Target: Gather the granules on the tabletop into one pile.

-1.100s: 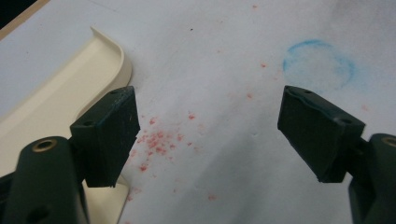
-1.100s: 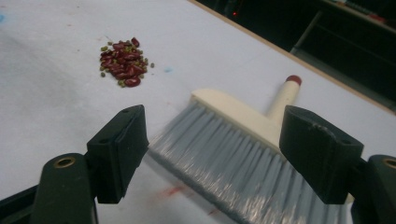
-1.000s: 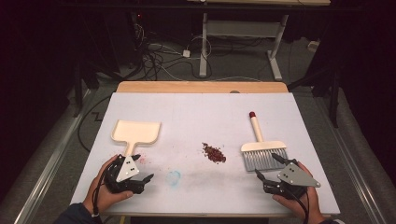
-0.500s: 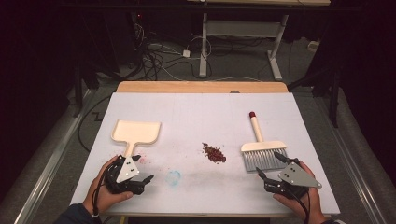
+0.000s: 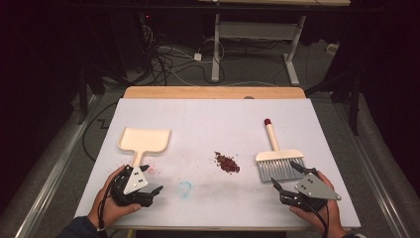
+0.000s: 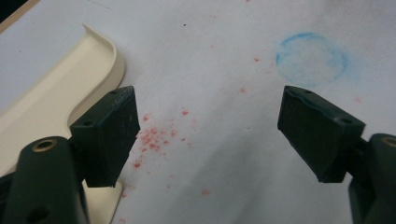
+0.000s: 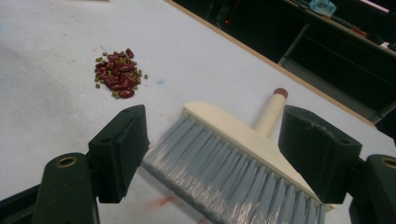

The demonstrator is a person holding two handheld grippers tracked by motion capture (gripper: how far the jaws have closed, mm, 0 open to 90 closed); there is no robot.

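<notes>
Both grippers empty, jaws spread, at the bottom of the frame.
Left gripper [image 5: 151, 191] sits below the dustpan [image 5: 144, 141]; right gripper [image 5: 287, 177] beside the brush [image 5: 278, 161]; beans [image 5: 227, 162] at centre.
</notes>
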